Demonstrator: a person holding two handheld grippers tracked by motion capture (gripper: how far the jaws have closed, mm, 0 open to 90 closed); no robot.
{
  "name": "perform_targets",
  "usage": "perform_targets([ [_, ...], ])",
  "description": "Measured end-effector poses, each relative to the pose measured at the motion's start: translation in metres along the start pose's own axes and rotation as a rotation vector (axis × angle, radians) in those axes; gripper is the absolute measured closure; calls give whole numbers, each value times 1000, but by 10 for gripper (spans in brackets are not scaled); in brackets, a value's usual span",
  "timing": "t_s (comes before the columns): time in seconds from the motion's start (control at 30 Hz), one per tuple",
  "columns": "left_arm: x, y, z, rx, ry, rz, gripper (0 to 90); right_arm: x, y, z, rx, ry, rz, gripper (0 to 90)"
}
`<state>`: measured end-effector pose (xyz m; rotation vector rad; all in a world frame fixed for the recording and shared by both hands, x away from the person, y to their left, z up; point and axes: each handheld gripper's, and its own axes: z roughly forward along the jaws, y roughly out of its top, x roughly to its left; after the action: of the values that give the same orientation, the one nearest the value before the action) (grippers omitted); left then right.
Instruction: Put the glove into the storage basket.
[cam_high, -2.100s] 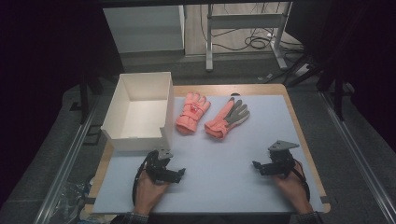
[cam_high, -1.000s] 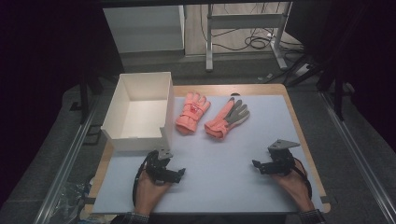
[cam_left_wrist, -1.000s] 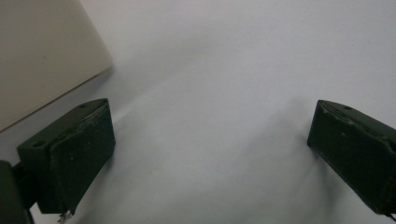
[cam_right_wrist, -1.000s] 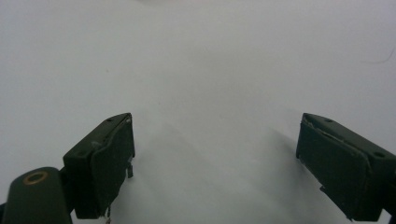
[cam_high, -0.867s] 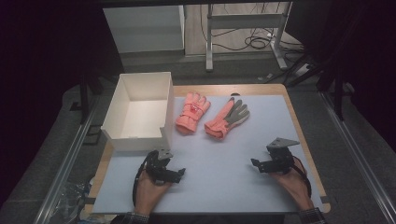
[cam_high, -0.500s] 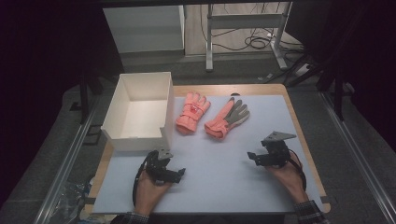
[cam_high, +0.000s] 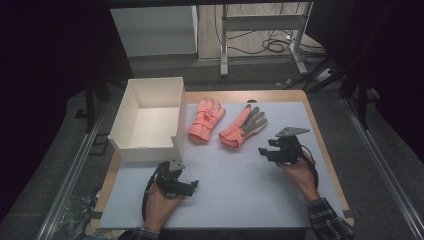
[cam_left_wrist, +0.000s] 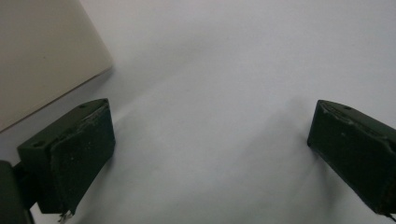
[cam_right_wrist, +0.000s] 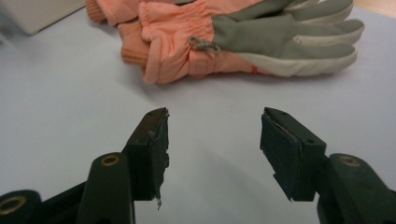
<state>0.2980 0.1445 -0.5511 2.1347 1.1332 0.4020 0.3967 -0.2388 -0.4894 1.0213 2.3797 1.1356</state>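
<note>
Two salmon-pink gloves lie side by side at the table's far middle: the palm-up glove (cam_high: 243, 128) nearest the right gripper (cam_high: 266, 151), whose jaws are spread and empty just short of its cuff; the second glove (cam_high: 205, 120) beside one white box (cam_high: 148, 120); the left gripper (cam_high: 189, 186), jaws wide apart, rests near the box's corner; pale blue mat (cam_high: 235, 185) over wood; dark room behind; the right gripper view shows the grey palm and a cuff loop.

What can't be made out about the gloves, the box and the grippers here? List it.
- Palm-up glove: right gripper view, fingertips cut off by the right edge.
- Palm-down glove: right gripper view, mostly hidden behind the other glove.
- White box: high view, its near wall hides the near floor strip.
- Left gripper: high view, fingers too small and dark to judge.
- Right gripper: fingers apart, empty.
</note>
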Motion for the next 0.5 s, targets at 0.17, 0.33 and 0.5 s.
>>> perform_targets([
  [0.17, 0, 0, 0, 0, 0, 1, 6, -3, 14, 11, -7, -7, -9, 451],
  [0.33, 0, 0, 0, -1, 0, 1, 6, -7, 25, 19, -11, -12, -15, 493],
  [0.5, 0, 0, 0, -2, 0, -3, 6, -13, 37, 30, -14, -11, -9, 540],
])
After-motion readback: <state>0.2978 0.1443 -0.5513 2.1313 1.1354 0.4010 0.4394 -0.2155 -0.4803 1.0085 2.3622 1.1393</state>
